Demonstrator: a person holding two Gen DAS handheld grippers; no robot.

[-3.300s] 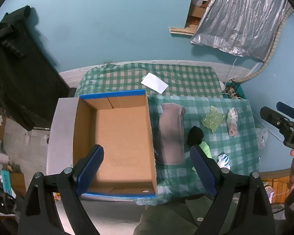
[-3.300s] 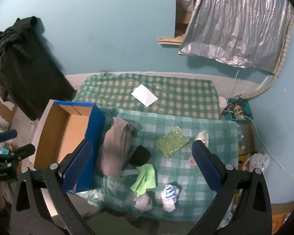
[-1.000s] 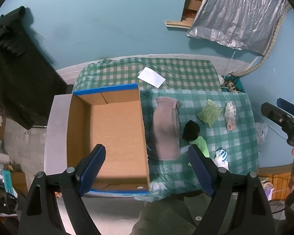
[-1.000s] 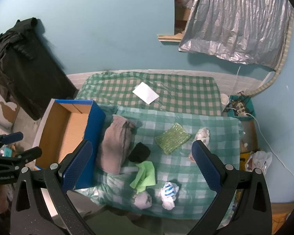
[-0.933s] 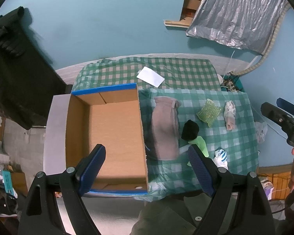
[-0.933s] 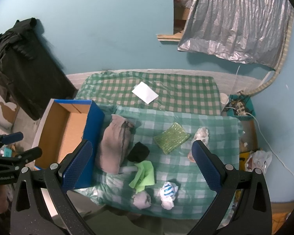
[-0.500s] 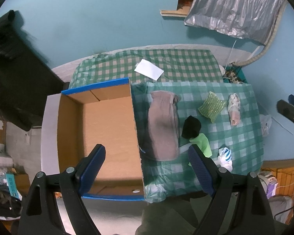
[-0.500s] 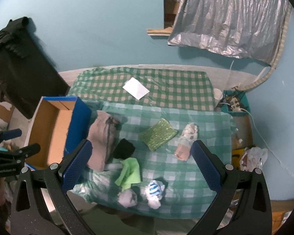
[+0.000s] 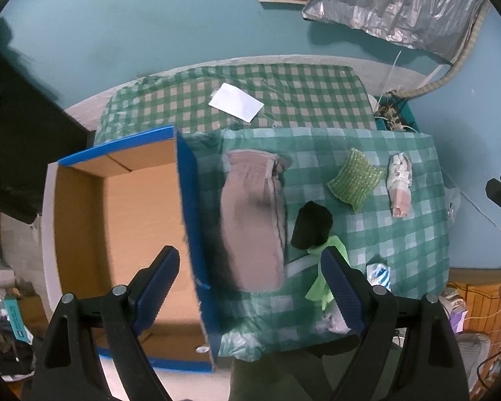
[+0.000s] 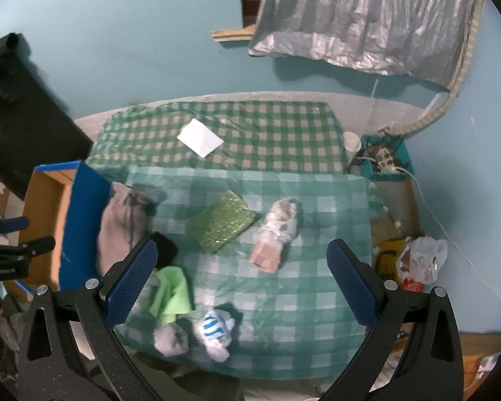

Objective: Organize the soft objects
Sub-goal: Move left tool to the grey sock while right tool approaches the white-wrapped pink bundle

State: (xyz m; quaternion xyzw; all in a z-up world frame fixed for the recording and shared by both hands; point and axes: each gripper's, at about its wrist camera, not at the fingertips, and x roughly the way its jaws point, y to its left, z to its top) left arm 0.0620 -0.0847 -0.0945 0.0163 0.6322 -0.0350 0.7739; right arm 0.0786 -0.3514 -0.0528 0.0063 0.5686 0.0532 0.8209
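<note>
Both grippers high above table, nothing held. Left gripper (image 9: 250, 284) fingers wide apart, hovering over box wall and beige cloth. Right gripper (image 10: 240, 277) fingers likewise spread, empty, over mid-cloth.

Soft items all on checked tablecloth (image 10: 317, 300), none in cardboard box (image 9: 127, 220); box sits at 9 o'clock of the pile, interior bare. Beige folded cloth (image 9: 254, 217) just beside box's blue wall. Black sock (image 9: 312, 224) at its 3 o'clock, touching lime green cloth (image 9: 327, 267) below. Green sponge-like pad (image 10: 222, 225) centre; pinkish-white bundle (image 10: 277, 234) at its 3 o'clock. Blue-striped sock (image 10: 213, 329) and grey roll (image 10: 170, 339) at 6 o'clock, near table edge.

Risks, judged: 
- Striped sock & grey roll near front edge; a nudge on approach could push them off.
- Black sock overlaps green cloth; pinch may lift both.
- Beige cloth large, limp; single pinch could let it unfold, drape over box wall.

Hard to tell: motion blur in both views; bundle's make-up unclear; part of green cloth hidden behind fingers; white paper (image 10: 200, 142) at 12 o'clock, prob. not soft.
</note>
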